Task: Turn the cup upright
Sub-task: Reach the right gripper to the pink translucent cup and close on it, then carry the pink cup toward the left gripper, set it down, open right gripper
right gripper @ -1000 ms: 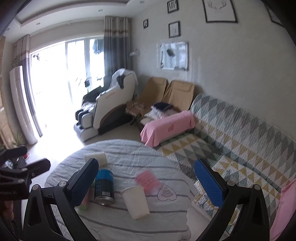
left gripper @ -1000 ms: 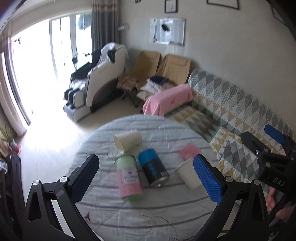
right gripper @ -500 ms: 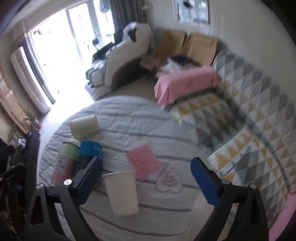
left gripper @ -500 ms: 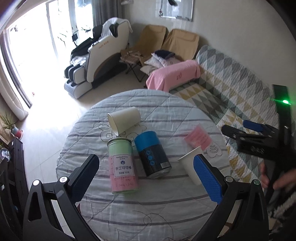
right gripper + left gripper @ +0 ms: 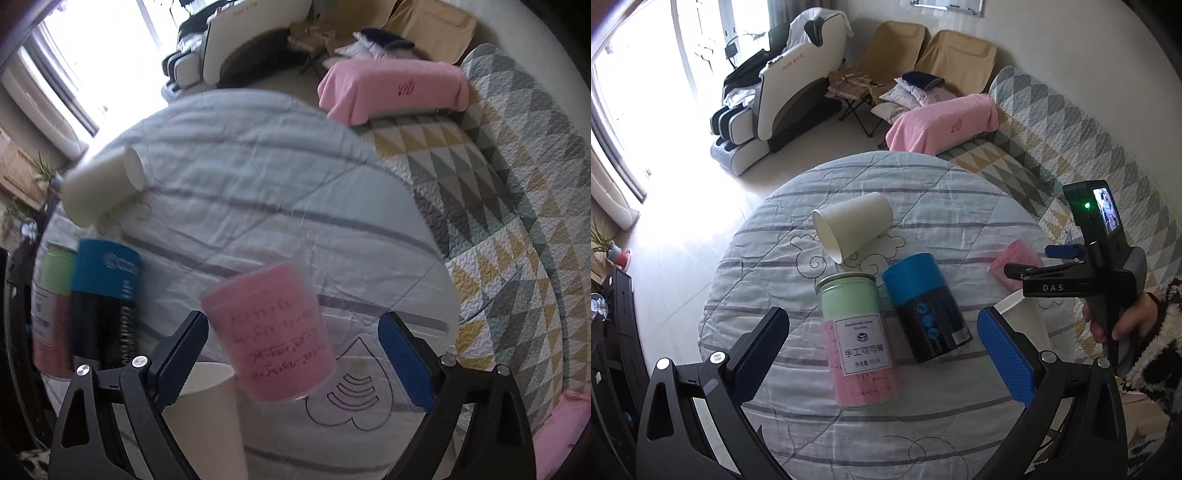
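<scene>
on the round quilted table point(image 5: 783, 206), 1 white paper cup point(image 5: 851, 227) lies on its side behind 2 tins: green-pink tin point(image 5: 857, 339), blue-black tin point(image 5: 925, 306). left gripper point(image 5: 882, 354) spread wide, holding nothing. right gripper point(image 5: 295, 358) spread wide around the pink cup point(image 5: 273, 341), fingers not touching it; cup rim faces down.

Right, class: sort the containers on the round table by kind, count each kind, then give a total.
White paper cups: 2, one on its side, one near the right gripper.
Pink cup with handwriting: 1.
Canisters: 2, green-and-pink and blue-and-black.
Total: 5
</scene>
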Action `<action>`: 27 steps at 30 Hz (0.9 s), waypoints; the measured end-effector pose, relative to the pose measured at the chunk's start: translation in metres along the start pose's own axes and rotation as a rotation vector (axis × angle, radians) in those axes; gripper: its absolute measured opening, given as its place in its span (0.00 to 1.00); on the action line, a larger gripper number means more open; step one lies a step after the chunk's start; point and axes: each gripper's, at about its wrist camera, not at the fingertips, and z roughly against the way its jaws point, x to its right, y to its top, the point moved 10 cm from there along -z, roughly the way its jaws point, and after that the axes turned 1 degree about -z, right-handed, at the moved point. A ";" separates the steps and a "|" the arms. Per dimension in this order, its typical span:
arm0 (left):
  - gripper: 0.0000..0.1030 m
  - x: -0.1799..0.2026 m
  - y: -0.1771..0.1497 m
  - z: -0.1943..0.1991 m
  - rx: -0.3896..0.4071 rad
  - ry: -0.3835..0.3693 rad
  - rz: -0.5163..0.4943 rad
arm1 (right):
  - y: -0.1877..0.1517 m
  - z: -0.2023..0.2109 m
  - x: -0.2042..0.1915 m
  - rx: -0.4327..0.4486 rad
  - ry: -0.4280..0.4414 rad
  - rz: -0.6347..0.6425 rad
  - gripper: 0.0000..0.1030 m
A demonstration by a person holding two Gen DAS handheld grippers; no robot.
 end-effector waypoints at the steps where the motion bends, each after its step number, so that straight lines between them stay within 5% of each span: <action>1: 1.00 -0.003 0.000 -0.001 -0.003 0.003 0.001 | 0.000 -0.003 -0.003 -0.008 0.022 0.001 0.85; 3: 1.00 -0.008 0.000 -0.004 -0.010 0.008 0.011 | -0.002 -0.009 -0.007 -0.042 0.032 0.020 0.66; 13: 1.00 -0.020 0.005 0.018 0.036 0.026 0.054 | 0.012 0.021 0.001 -0.009 0.033 -0.116 0.65; 17: 1.00 -0.016 -0.001 0.042 0.078 0.030 0.083 | 0.011 0.061 -0.014 0.047 0.126 -0.217 0.65; 23: 1.00 -0.019 -0.030 0.074 0.099 0.044 0.128 | -0.042 0.095 -0.084 0.016 0.234 -0.238 0.65; 27: 1.00 -0.022 -0.047 0.085 0.105 0.017 0.108 | -0.081 0.085 -0.116 -0.038 0.228 -0.227 0.65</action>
